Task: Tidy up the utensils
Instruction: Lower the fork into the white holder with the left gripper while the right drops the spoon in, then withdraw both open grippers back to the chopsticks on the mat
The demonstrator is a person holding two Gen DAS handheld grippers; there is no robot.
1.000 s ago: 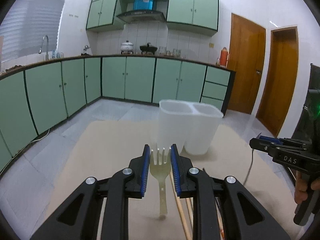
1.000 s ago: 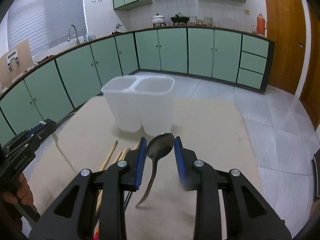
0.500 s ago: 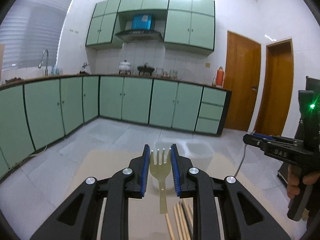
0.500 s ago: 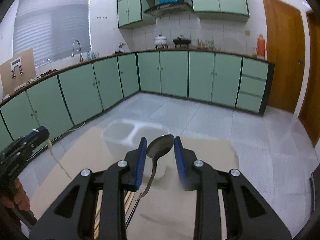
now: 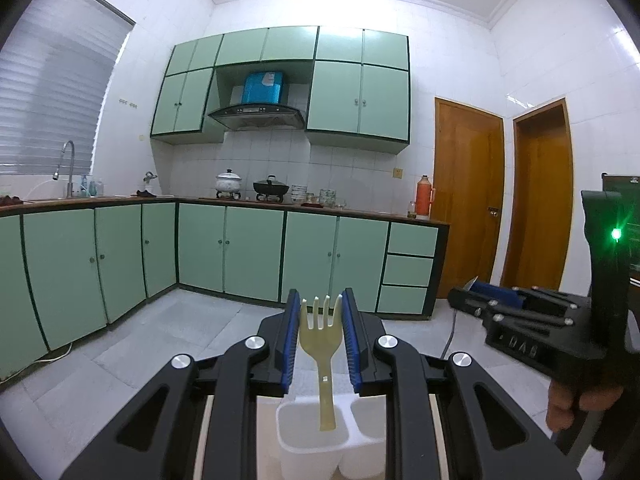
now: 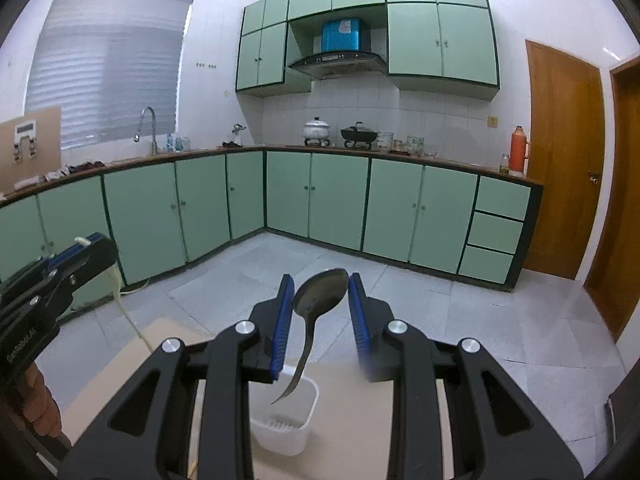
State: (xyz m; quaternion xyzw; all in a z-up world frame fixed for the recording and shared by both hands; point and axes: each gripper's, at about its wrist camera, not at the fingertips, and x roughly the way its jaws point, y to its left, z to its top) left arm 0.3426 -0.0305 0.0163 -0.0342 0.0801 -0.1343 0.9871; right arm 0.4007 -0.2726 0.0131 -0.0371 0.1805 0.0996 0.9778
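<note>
Above the white two-compartment plastic holder (image 5: 316,436) on the bench, my left tongs (image 5: 320,334) clamp a cream plastic fork (image 5: 321,336); my right tongs (image 6: 320,312) clamp a metal spoon (image 6: 320,292).

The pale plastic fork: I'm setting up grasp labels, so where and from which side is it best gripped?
Grip the pale plastic fork across its wide head, from the sides, as the left gripper does: the flat edges meet the pads and the slim handle hangs free over the white two-compartment holder.

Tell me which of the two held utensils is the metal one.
The spoon, clamped by its bowl in the right gripper, is the dark, shiny metal one. The fork in the left gripper is pale cream plastic with four tines.
</note>
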